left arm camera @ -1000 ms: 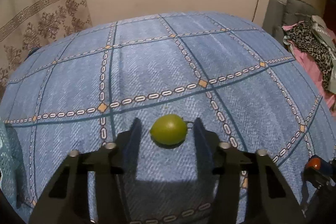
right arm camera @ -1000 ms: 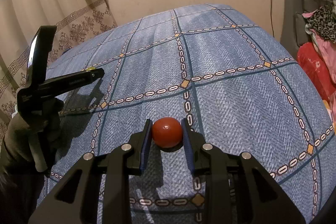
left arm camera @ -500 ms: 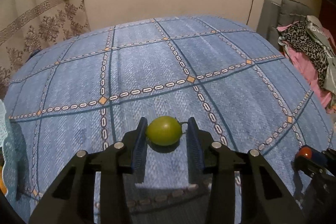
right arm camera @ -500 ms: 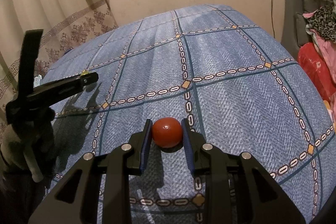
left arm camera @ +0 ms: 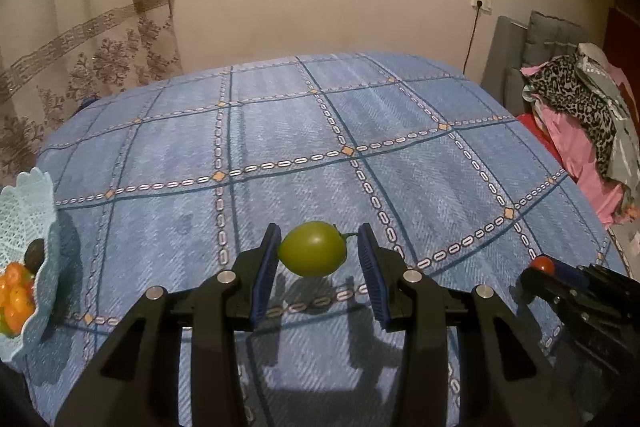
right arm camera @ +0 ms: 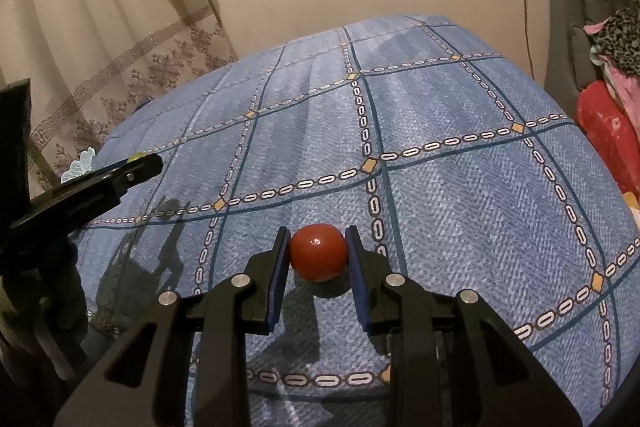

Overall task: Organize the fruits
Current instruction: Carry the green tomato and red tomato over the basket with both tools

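Note:
A green lime-like fruit [left arm camera: 312,249] hangs just above the blue checked tablecloth [left arm camera: 280,131], casting a shadow below it. My left gripper [left arm camera: 316,247] is shut on it. A red tomato [right arm camera: 318,253] sits between the blue pads of my right gripper [right arm camera: 318,243], which is shut on it, low over the cloth. In the left wrist view the right gripper's tip with the tomato [left arm camera: 542,263] shows at the right edge. A light blue lace basket [left arm camera: 28,203] at the far left holds orange fruits [left arm camera: 16,301] and a dark one.
A curtain [left arm camera: 80,39] hangs behind the table on the left. A grey sofa with piled clothes [left arm camera: 572,107] stands to the right. In the right wrist view the left gripper's black finger [right arm camera: 120,175] and a gloved hand reach in from the left.
My left gripper has shut on the green fruit and lifted it while drawing back, bringing the basket into view at left. The right gripper has stayed put with the tomato.

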`<state>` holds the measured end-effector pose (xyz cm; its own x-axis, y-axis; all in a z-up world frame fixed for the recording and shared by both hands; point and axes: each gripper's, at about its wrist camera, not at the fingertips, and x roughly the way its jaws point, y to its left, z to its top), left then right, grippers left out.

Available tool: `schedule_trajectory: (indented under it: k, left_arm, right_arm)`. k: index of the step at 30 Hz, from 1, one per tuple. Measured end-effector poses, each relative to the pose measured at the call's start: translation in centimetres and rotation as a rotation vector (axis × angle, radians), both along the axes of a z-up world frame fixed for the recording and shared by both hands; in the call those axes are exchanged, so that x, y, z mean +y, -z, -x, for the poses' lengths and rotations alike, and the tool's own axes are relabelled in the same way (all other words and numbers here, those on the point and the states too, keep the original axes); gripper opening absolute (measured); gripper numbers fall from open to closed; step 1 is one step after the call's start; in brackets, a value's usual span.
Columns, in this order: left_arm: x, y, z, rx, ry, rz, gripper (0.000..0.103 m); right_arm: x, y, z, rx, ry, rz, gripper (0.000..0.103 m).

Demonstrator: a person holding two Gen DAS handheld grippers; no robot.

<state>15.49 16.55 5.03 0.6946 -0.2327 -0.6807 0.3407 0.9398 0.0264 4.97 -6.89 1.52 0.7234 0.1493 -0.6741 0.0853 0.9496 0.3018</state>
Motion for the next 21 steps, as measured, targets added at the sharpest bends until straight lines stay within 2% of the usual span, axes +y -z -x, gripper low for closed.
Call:
schedule_trajectory:
  k: [10, 21]
  left_arm:
    - [3.8, -1.2, 1.2, -0.028, -0.073, 0.026, 0.041]
    - [9.1, -2.6, 2.6, -0.087, -0.183, 0.041, 0.041]
  right_arm:
    - [0.8, -0.8, 0.7, -0.013, -0.006, -0.028, 0.028]
    - [5.1, -2.4, -0.1, -0.027, -0.073, -0.024, 0.028]
